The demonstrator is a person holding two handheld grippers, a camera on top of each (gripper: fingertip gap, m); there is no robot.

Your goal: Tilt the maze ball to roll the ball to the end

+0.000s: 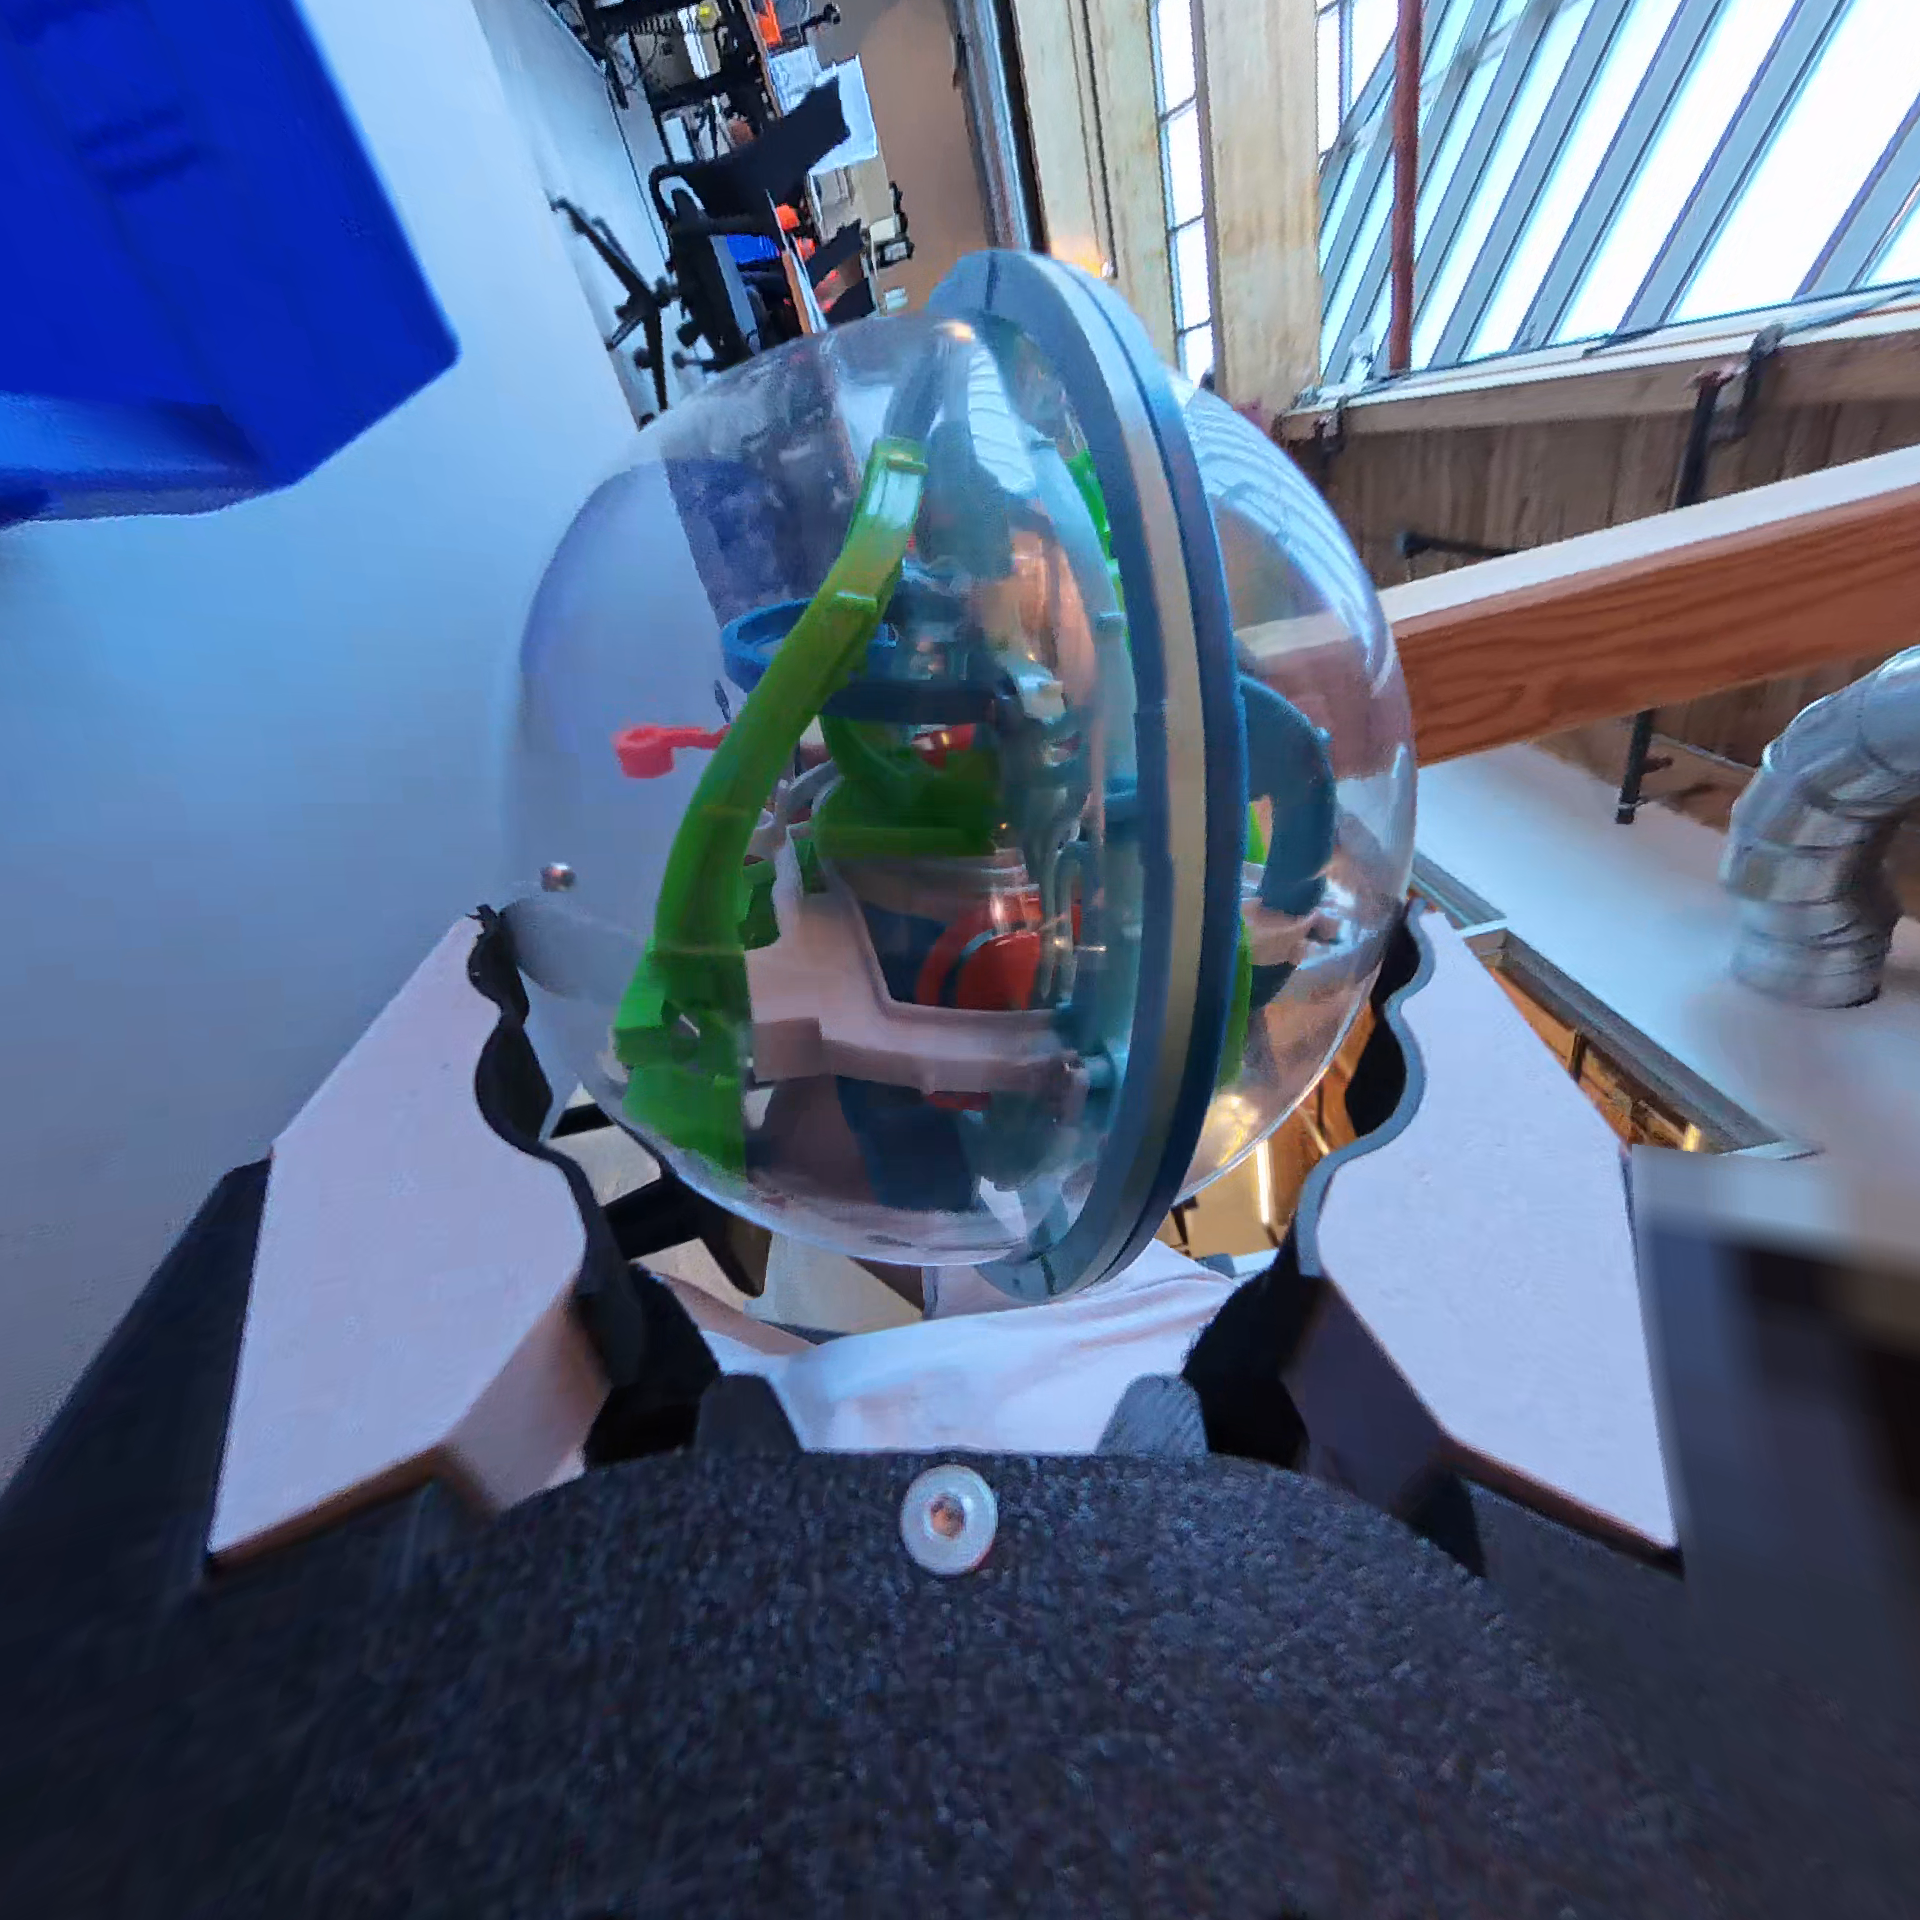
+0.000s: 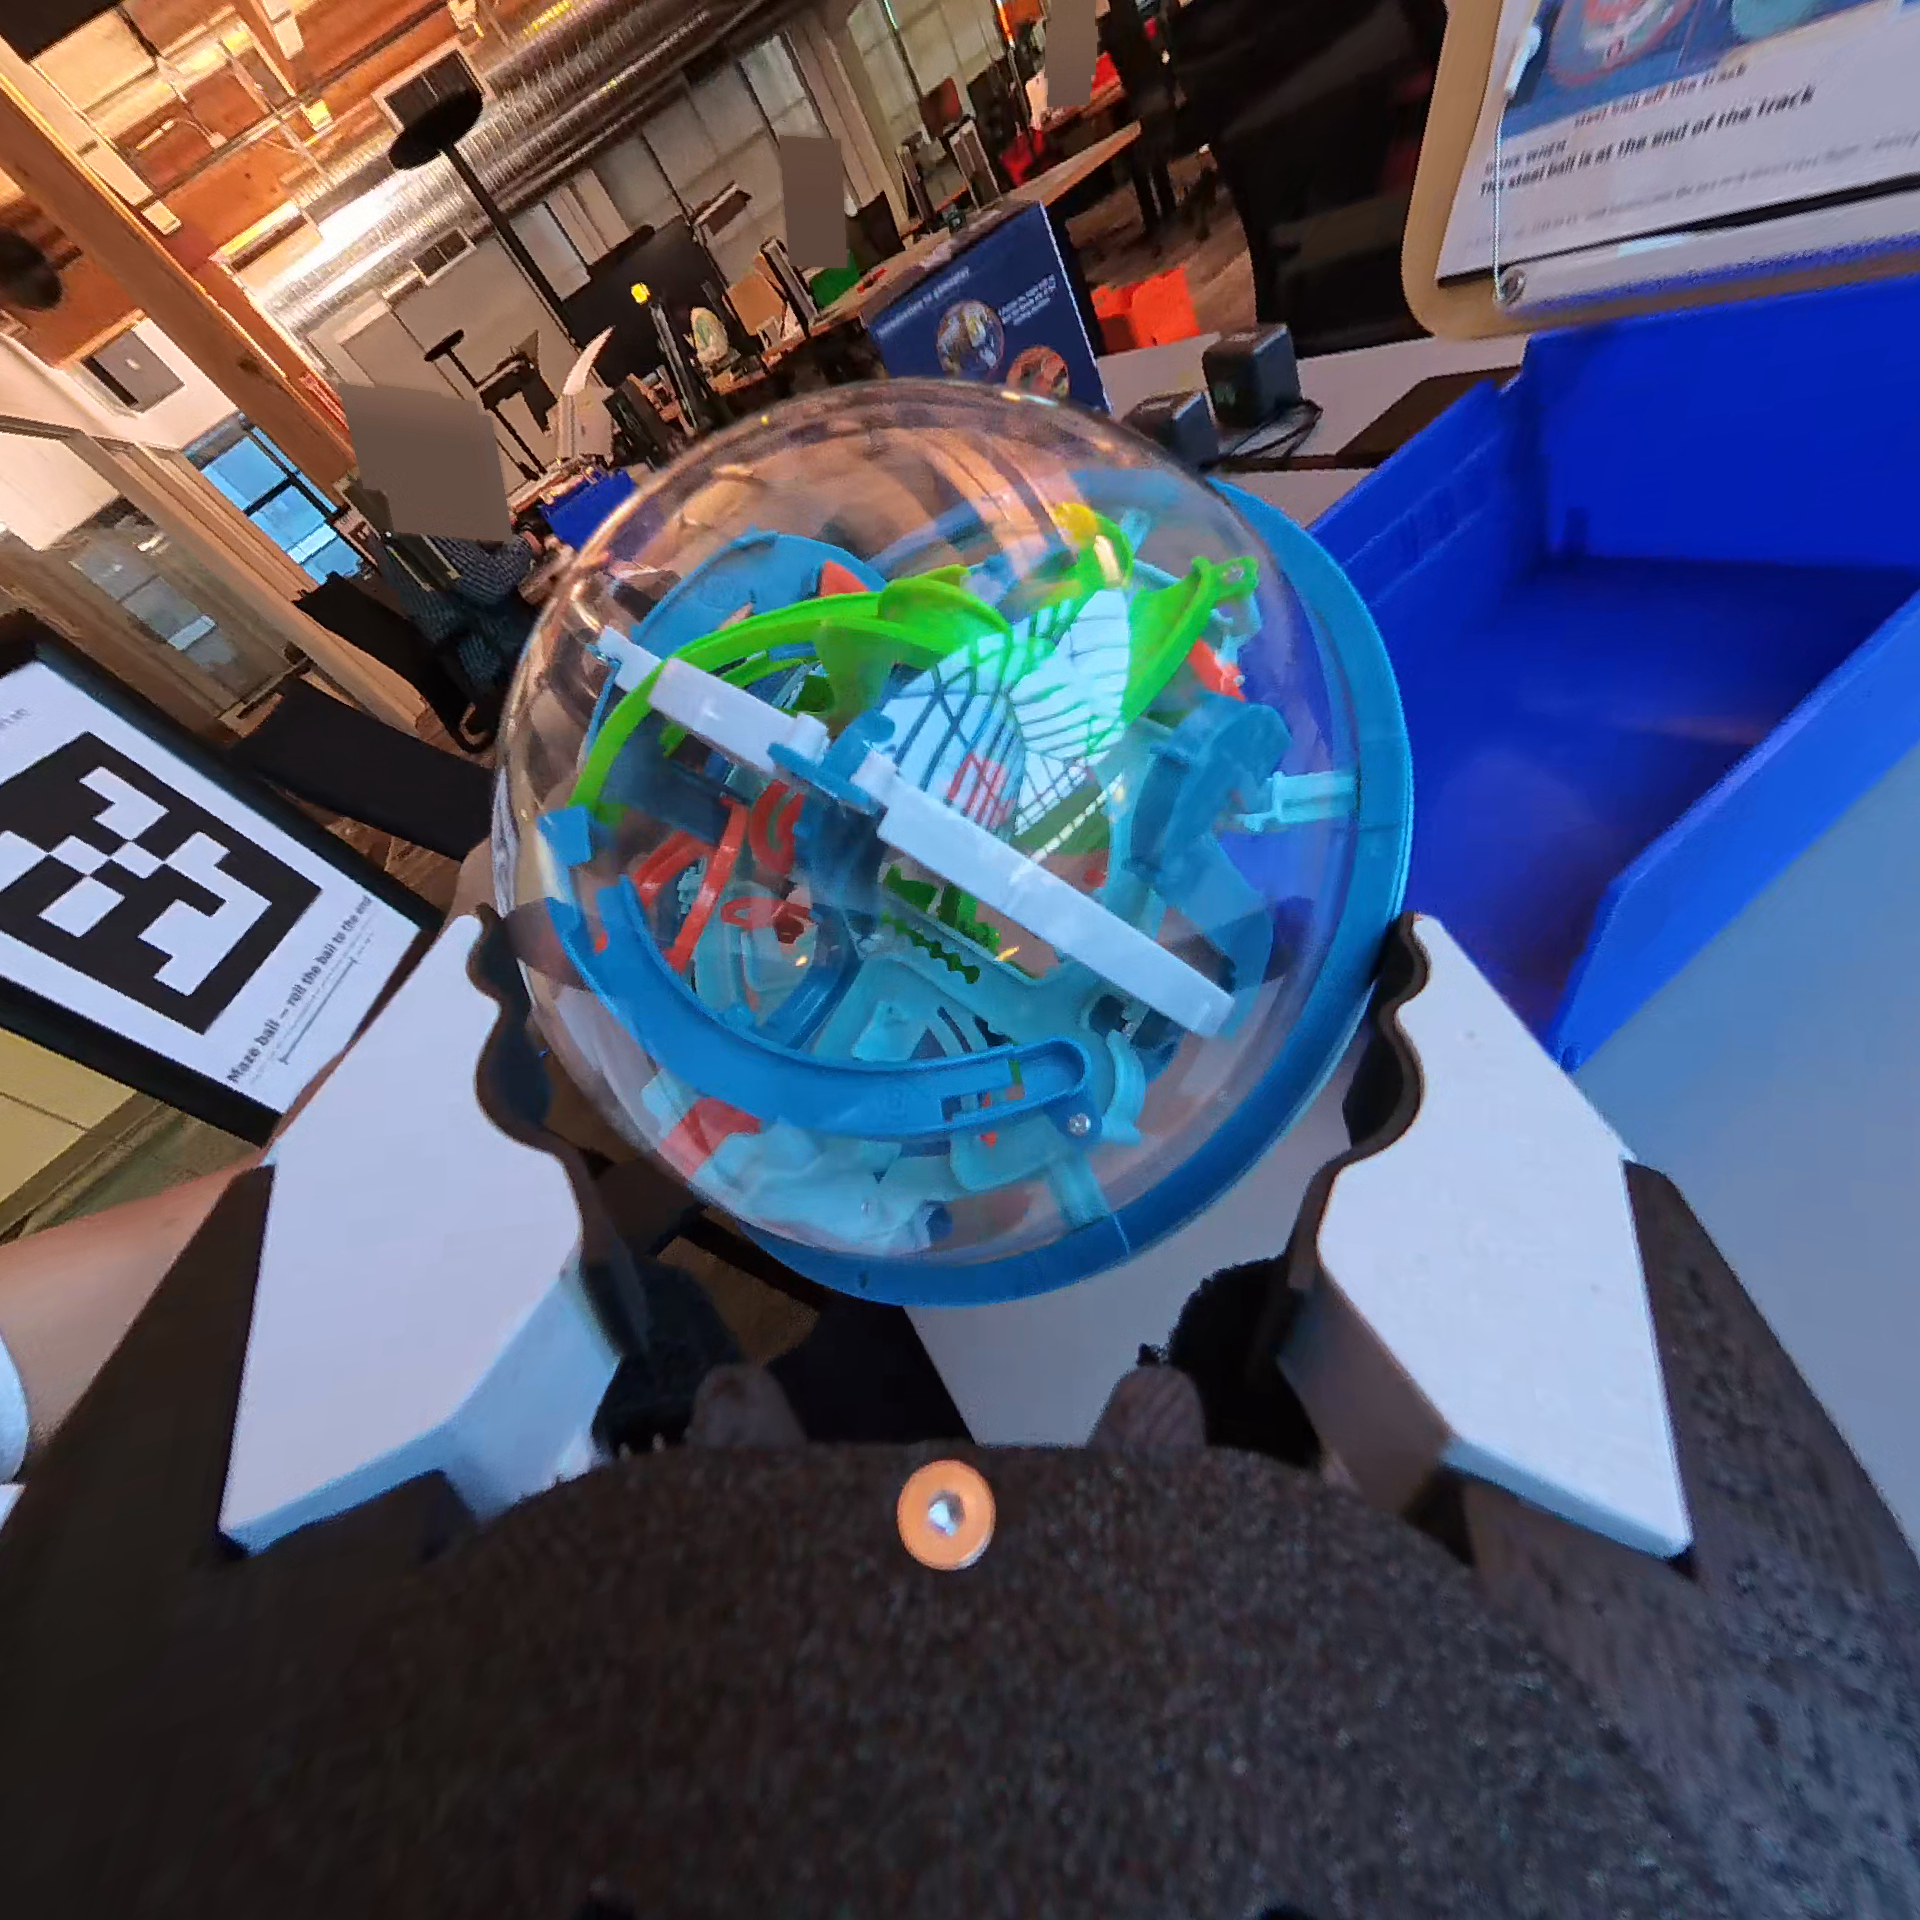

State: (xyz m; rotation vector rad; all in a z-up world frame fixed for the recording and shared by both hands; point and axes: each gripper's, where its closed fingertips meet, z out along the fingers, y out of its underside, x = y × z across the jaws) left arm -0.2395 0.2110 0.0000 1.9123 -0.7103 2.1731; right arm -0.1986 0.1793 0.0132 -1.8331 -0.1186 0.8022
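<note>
Both tongs [image 1: 951,997] [image 2: 940,1018] around maze ball [image 2: 935,831].

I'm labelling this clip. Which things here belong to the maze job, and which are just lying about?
Job:
maze ball
steel ball
left gripper
right gripper

Lying about:
blue bin
marker sheet
silver duct
</note>
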